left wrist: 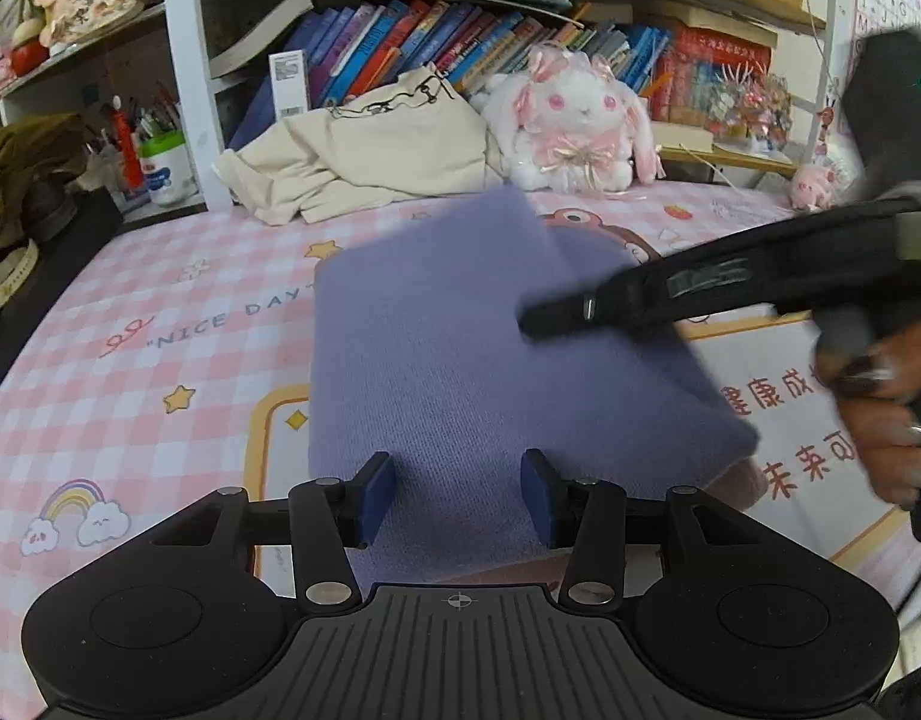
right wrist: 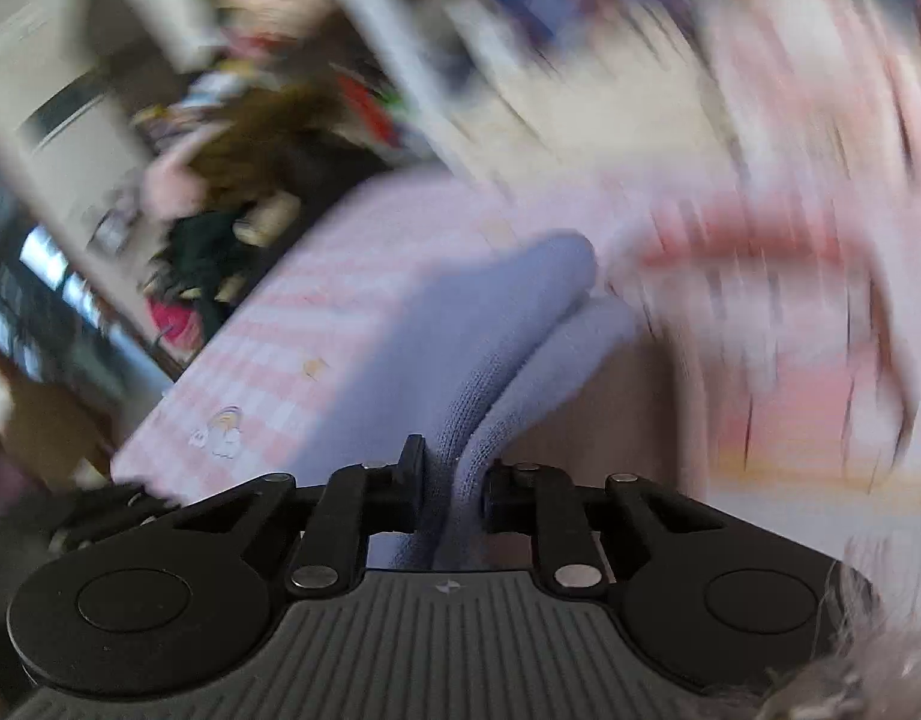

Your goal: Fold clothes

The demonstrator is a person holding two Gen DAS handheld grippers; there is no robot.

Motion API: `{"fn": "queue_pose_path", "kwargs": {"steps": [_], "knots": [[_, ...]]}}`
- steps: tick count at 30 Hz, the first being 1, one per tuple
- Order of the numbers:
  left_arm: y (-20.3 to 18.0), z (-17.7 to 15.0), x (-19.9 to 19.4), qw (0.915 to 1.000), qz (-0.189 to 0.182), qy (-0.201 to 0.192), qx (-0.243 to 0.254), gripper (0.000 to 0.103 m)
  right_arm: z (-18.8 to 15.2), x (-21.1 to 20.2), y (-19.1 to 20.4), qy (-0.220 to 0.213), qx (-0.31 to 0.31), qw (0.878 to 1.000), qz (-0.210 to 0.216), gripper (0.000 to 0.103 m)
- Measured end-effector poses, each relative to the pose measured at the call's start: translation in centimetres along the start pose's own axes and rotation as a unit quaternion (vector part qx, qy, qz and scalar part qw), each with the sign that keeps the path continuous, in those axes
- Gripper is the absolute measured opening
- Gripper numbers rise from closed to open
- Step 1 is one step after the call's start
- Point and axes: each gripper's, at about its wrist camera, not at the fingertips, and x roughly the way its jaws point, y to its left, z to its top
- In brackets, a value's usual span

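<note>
A folded lavender knit garment (left wrist: 460, 348) lies on the pink checked tablecloth (left wrist: 130, 360). My left gripper (left wrist: 457, 495) is open, its blue pads (left wrist: 379, 495) either side of the garment's near edge, holding nothing. My right gripper (left wrist: 529, 324) comes in from the right over the garment, a hand on its handle. In the blurred right wrist view my right gripper (right wrist: 454, 474) is shut on a fold of the lavender garment (right wrist: 490, 348), with two layers showing ahead of the fingers.
A cream garment (left wrist: 364, 162) is heaped at the back of the table beside a white plush rabbit (left wrist: 580, 120). A bookshelf (left wrist: 460, 42) stands behind. A pen pot and bottle (left wrist: 154, 156) sit at the back left. A dark item (left wrist: 28, 192) lies at the left edge.
</note>
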Motion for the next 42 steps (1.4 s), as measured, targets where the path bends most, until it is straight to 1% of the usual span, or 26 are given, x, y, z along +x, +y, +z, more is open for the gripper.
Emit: {"fn": "queue_pose_path", "kwargs": {"steps": [3, 5, 6, 7, 8, 9, 10, 13, 16, 19, 21, 22, 24, 25, 26, 27, 28, 29, 31, 33, 36, 39, 40, 42], "knots": [[0.2, 0.3, 0.3, 0.9997, -0.019, 0.004, -0.013, 0.049, -0.5, 0.0, -1.2, -0.002, 0.02, 1.0, -0.011, 0.016], [0.0, 0.2, 0.8, 0.9999, -0.013, 0.009, -0.001, 0.049, -0.9, 0.1, -2.0, -0.003, 0.033, 0.999, -0.018, 0.016], [-0.2, 0.3, 0.8, 0.9998, -0.018, 0.009, 0.006, 0.05, -1.1, 0.1, -2.4, -0.004, 0.04, 0.999, -0.022, 0.017], [-0.5, 0.3, 0.9, 0.9997, -0.022, 0.009, 0.012, 0.052, -1.3, 0.1, -2.8, -0.005, 0.046, 0.999, -0.026, 0.022], [-0.6, 0.4, 0.9, 0.9996, -0.022, 0.01, 0.014, 0.06, -1.4, 0.1, -3.2, -0.005, 0.053, 0.998, -0.029, 0.027], [-0.8, 0.4, 0.9, 0.9996, -0.022, 0.011, 0.016, 0.065, -1.6, 0.1, -3.6, -0.006, 0.059, 0.998, -0.033, 0.027], [-0.9, 0.5, 0.9, 0.9995, -0.022, 0.011, 0.018, 0.066, -1.7, 0.0, -4.1, -0.006, 0.071, 0.997, -0.031, 0.028], [-1.3, 0.6, 0.9, 0.9994, -0.022, 0.013, 0.024, 0.067, -1.7, -0.8, -5.4, 0.0, 0.116, 0.993, -0.007, 0.036], [-0.1, 1.0, -0.1, 0.9995, -0.022, -0.001, -0.022, 0.067, -2.2, -2.0, -5.7, 0.005, 0.127, 0.992, 0.009, 0.045], [1.6, 1.4, -1.3, 0.9962, -0.022, -0.034, -0.077, 0.067, -3.0, -3.1, -5.5, 0.013, 0.142, 0.99, 0.022, 0.046], [2.4, 1.6, -1.2, 0.9941, -0.017, -0.038, -0.1, 0.067, -3.4, -3.4, -4.7, 0.015, 0.129, 0.991, 0.015, 0.046], [2.4, 1.7, -0.9, 0.994, -0.015, -0.031, -0.104, 0.067, -3.6, -3.6, -4.2, 0.015, 0.119, 0.993, 0.008, 0.046], [2.3, 1.6, -0.1, 0.9946, -0.011, -0.018, -0.101, 0.067, -3.8, -3.9, -3.0, 0.015, 0.092, 0.996, -0.005, 0.04], [2.0, 1.4, 0.3, 0.9953, -0.009, -0.012, -0.095, 0.067, -3.8, -4.0, -2.2, 0.013, 0.066, 0.998, -0.015, 0.023], [1.7, 1.3, 0.7, 0.9962, -0.003, -0.003, -0.087, 0.067, -3.8, -4.3, -1.3, 0.003, 0.035, 0.999, -0.022, 0.011], [1.4, 1.1, 1.1, 0.9969, 0.003, 0.006, -0.079, 0.067, -3.8, -5.0, -0.2, -0.017, -0.001, 1.0, -0.026, 0.011], [1.1, 0.9, 1.5, 0.9973, 0.008, 0.015, -0.071, 0.067, -3.9, -5.7, 0.8, -0.038, -0.036, 0.998, -0.031, 0.008], [1.1, 0.8, 1.5, 0.9973, 0.01, 0.015, -0.071, 0.067, -4.0, -6.2, 1.4, -0.051, -0.061, 0.996, -0.037, 0.008], [1.1, 0.8, 1.5, 0.9973, 0.013, 0.015, -0.071, 0.067, -4.2, -6.3, 1.8, -0.049, -0.08, 0.994, -0.058, 0.008], [1.2, 0.7, 1.5, 0.9973, 0.015, 0.015, -0.071, 0.067, -4.7, -5.1, 0.3, -0.009, -0.046, 0.996, -0.082, 0.007], [1.1, 0.6, 1.2, 0.9969, 0.019, 0.016, -0.075, 0.067, -5.5, -3.9, -2.6, 0.02, 0.031, 0.996, -0.081, 0.007], [1.3, 0.4, 0.7, 0.9959, 0.018, 0.016, -0.087, 0.067, -5.3, -4.6, -3.4, 0.019, 0.061, 0.995, -0.071, 0.009], [1.4, 0.4, 0.4, 0.9957, 0.021, 0.013, -0.09, 0.067, -5.3, -4.8, -3.3, 0.017, 0.061, 0.995, -0.072, 0.013], [1.6, 0.4, -0.1, 0.9951, 0.025, 0.006, -0.095, 0.067, -5.4, -5.2, -3.1, 0.014, 0.061, 0.995, -0.075, 0.016]]}}
